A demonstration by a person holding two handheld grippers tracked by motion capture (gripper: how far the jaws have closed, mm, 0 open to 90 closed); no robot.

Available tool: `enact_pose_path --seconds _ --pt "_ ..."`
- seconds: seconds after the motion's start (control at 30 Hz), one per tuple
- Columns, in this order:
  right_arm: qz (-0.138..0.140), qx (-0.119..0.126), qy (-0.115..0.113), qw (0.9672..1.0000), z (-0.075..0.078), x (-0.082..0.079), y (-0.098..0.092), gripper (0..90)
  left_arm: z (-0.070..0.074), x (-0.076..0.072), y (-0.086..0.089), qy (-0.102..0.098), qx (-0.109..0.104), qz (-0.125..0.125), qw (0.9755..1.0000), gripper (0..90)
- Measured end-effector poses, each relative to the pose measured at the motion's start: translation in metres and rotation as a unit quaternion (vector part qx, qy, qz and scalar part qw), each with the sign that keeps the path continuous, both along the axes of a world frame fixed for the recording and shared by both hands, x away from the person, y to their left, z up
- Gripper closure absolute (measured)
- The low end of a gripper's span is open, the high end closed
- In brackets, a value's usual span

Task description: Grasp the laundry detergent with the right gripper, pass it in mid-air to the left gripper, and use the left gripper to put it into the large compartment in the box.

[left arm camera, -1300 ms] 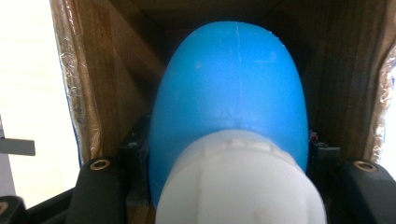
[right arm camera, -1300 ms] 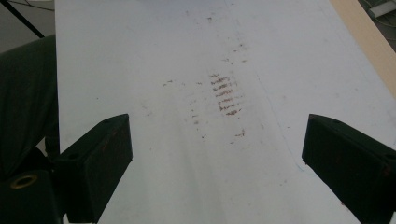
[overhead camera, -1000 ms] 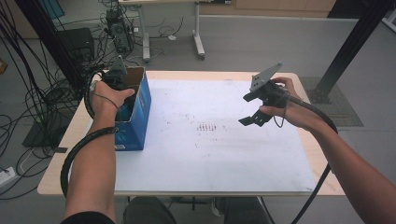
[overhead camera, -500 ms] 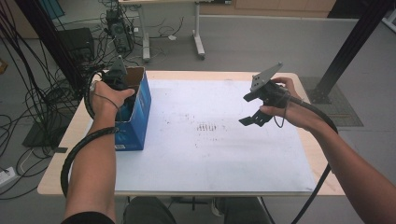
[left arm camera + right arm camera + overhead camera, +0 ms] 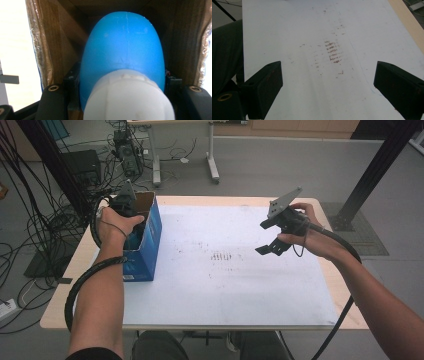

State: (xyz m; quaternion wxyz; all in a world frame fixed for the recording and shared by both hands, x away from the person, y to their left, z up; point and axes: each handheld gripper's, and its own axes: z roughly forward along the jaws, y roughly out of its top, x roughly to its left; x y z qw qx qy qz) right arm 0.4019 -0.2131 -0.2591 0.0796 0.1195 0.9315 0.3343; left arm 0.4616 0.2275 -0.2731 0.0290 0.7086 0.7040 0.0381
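Left gripper (image 5: 131, 220) sunk into the open top of a blue cardboard box (image 5: 149, 251), at the left end of the table (image 5: 200, 317). Clamped between its jaws, a blue, egg-shaped plastic bottle (image 5: 125, 47) with a white ribbed cap (image 5: 128, 97) turned toward the camera. Bottle inside the box, brown cardboard walls close on either side in the left gripper view, black jaws pressed against the bottle's flanks low down at both edges. Left hand (image 5: 116, 225) wrapped around the gripper body above the box rim, cable looping down along the forearm.

Right gripper (image 5: 272, 240) held up over the right half of the table, well apart from the box, grey three-cornered plate on top. Jaws spread wide in the right gripper view, nothing between them, only the white sheet (image 5: 317, 37) below. Right hand (image 5: 305, 232) around the gripper body, cable trailing back over the table's right edge.

White sheet covering most of the tabletop, with a patch of brownish smudges (image 5: 222, 256) near its middle, seen again between the open jaws in the right gripper view. Box standing upright on the sheet's left border, near the table's left edge. Beyond the table, grey floor, tangled cables (image 5: 35, 220) at the left, and the legs of another table farther back.
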Motion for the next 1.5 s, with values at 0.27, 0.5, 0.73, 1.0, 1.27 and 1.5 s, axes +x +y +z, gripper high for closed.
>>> enact_pose_path --seconds 0.27,0.5,0.73,1.0,1.27,1.5 --pt "0.001 -0.001 -0.001 1.0 0.001 0.0 0.001 8.5 0.0 0.0 0.0 0.0 0.0 0.0 1.0 37.0" --pt "0.005 0.0 -0.001 1.0 0.001 0.0 0.003 8.5 0.0 0.0 -0.001 0.002 0.001 -0.001 1.0 37.0" --pt "0.004 0.001 -0.001 1.0 0.001 0.0 0.002 8.5 0.0 0.0 -0.002 0.002 0.003 -0.002 1.0 37.0" --pt "0.005 0.002 -0.001 1.0 0.0 0.0 0.001 8.5 0.001 -0.001 -0.002 -0.002 0.003 -0.005 1.0 36.4" --pt "0.008 0.005 -0.003 1.0 0.001 -0.001 0.003 8.5 0.013 -0.001 -0.004 -0.013 0.009 -0.009 0.9998 32.6" --pt "0.009 0.007 -0.005 0.9999 0.003 -0.002 0.005 8.5 0.019 -0.003 -0.005 -0.017 0.015 -0.011 0.9997 30.7"
